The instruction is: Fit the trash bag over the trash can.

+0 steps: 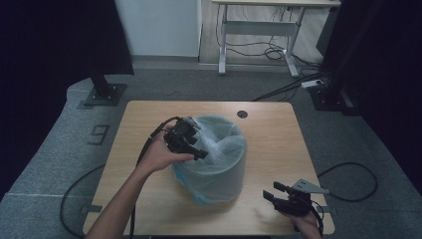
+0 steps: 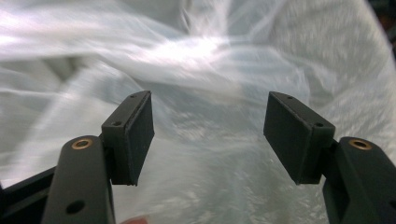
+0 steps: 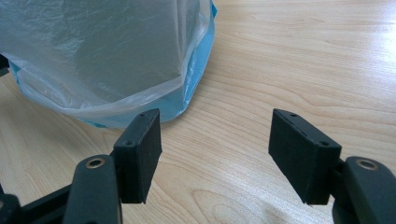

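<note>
A blue bin (image 1: 214, 159) wrapped in a translucent white plastic bag stands in the middle of the wooden table (image 1: 278, 134). My left gripper (image 1: 199, 152) is at the bin's upper left rim, held by a hand. In the left gripper view its jaws (image 2: 208, 135) stand open, with crumpled bag plastic (image 2: 210, 60) close behind them and nothing pinched. My right gripper (image 1: 271, 191) rests low near the table's front right corner, apart from the bin. Its jaws (image 3: 215, 149) are open over bare wood, and the bagged bin (image 3: 102, 56) is ahead to the left with a blue edge (image 3: 198, 70) showing.
A round cable hole (image 1: 242, 114) sits near the table's far edge. On the floor are a black stand base (image 1: 103, 94) at back left, another desk (image 1: 259, 30) behind, and a looped cable (image 1: 348, 181) at right.
</note>
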Tool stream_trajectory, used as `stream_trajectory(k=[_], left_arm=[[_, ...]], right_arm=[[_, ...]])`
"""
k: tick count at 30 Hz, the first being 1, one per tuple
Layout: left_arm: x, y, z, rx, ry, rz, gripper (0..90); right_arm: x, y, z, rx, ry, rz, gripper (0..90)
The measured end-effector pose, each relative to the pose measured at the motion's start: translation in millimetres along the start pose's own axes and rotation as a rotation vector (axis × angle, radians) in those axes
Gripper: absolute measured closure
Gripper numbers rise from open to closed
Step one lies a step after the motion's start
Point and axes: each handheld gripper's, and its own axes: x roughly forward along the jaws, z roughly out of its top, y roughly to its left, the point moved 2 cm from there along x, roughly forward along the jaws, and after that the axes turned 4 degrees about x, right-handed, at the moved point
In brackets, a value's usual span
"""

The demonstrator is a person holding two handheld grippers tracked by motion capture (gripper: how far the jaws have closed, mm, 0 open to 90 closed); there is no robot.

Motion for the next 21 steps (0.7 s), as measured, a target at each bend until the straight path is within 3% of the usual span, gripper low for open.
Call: stream_trajectory(k=[5, 10, 14, 21], left_arm=[[-0.1, 14.9, 6.3, -0.027, -0.033, 0.034, 33.7], [11.4, 29.1, 15.7, -0.032, -0.046, 0.028, 33.9], [21.7, 34.7, 21.5, -0.04, -0.023, 0.027, 33.8], [35.6, 36.3, 22.7, -0.044, 0.067, 0.038, 32.8]], right_arm=[[0.2, 0.5, 0.1, 0.0, -0.001, -0.002, 33.9], [-1.0, -1.5, -0.4, 0.009, -0.004, -0.006, 33.9], [-1.3, -2.3, -0.4, 0.011, -0.003, -0.006, 33.9], [-4.6, -5.3, -0.1, 0.017, -0.011, -0.011, 33.8]])
